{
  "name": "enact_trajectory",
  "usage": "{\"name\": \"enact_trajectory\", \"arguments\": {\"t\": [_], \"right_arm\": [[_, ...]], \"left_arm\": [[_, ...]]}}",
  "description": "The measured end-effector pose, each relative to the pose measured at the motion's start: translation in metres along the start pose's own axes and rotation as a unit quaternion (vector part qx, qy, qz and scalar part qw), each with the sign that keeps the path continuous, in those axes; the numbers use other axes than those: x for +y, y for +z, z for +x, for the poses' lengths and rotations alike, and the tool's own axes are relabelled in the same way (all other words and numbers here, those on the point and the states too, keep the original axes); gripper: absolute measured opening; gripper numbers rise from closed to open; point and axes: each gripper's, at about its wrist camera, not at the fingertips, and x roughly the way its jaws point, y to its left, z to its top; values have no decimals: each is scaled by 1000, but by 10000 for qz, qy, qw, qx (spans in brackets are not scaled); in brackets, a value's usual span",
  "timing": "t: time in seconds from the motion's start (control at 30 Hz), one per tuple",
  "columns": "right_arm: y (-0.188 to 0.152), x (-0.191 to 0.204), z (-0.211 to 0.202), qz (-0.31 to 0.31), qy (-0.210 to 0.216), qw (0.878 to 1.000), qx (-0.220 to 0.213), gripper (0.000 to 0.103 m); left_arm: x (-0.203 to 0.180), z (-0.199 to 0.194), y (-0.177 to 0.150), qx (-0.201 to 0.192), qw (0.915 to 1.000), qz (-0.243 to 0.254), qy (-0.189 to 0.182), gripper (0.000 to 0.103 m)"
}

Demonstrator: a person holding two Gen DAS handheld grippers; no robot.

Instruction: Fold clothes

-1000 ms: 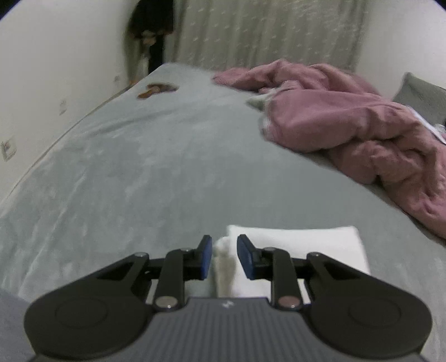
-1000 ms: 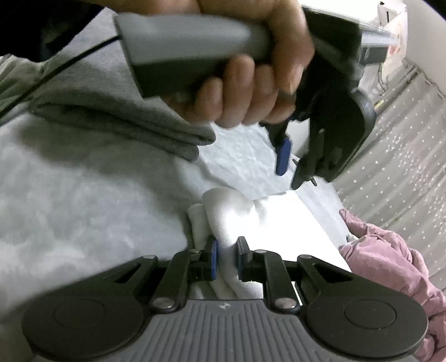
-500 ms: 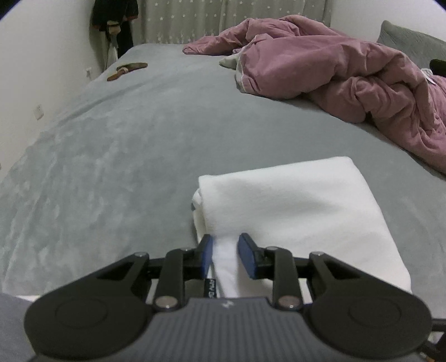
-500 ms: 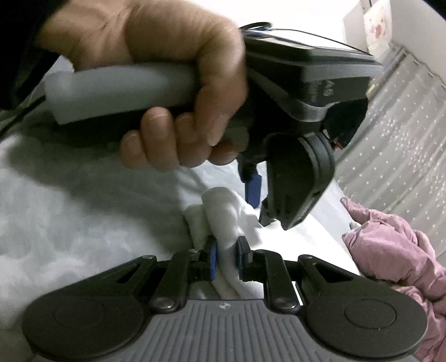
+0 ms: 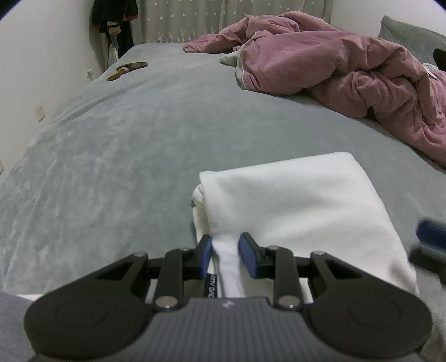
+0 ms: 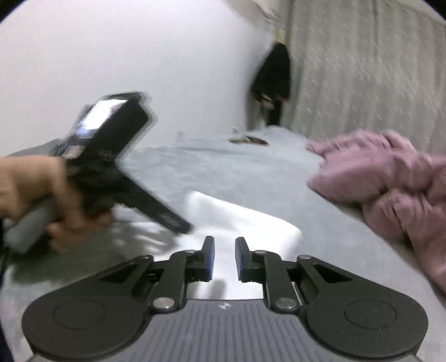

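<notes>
A folded white garment (image 5: 292, 200) lies on the grey bed cover (image 5: 139, 139). My left gripper (image 5: 225, 249) is at its near left corner, shut on a raised ridge of the white cloth. In the right wrist view, which is motion-blurred, a hand (image 6: 33, 189) holds that left gripper (image 6: 167, 220) low over the garment's (image 6: 245, 220) left side. My right gripper (image 6: 224, 256) hovers over the near edge of the garment with a narrow gap and nothing pinched between its fingers. It shows as a blurred blue and black shape (image 5: 429, 239) at the garment's right side.
A crumpled pink duvet (image 5: 348, 69) fills the right and far side of the bed, with a grey pillow (image 5: 412, 36) behind it. A brown object (image 5: 128, 68) lies at the far left edge. Dark clothing (image 5: 114, 14) hangs by the curtain. A white wall runs along the left.
My right gripper let go of the bunched white corner and swung round to face along the bed. The left gripper stays on the garment's fold, now nearer and lower.
</notes>
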Motion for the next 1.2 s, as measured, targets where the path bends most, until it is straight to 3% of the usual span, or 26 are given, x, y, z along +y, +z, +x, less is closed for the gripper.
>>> {"name": "enact_trajectory", "arguments": {"t": [0.33,0.53,0.67,0.83,0.9,1.0,1.2], "right_arm": [[-14,-50,21,1088,-143,9927,498,16],[-18,-48,22,940,-166,9934,639,17],[-21,-50,24,962,-141,9932,645,17],[-22,-46,24,887,-179,9938,639,17],[-22,-45,24,865,-182,9941,634,18],[-22,-46,24,887,-155,9940,628,18],[-20,-53,22,961,-39,9935,612,17]], "left_arm": [[-4,-1,-2,-7,9999,118,67,26],[-7,-8,1,-25,9997,200,141,26],[-9,-26,1,-309,9989,302,171,25],[-23,-48,-3,-773,9947,626,-259,25],[-30,-47,-7,-731,9932,836,-343,25],[-40,-30,-18,-245,9937,1075,-175,25],[-45,-23,-25,-190,9936,1108,-60,25]]}}
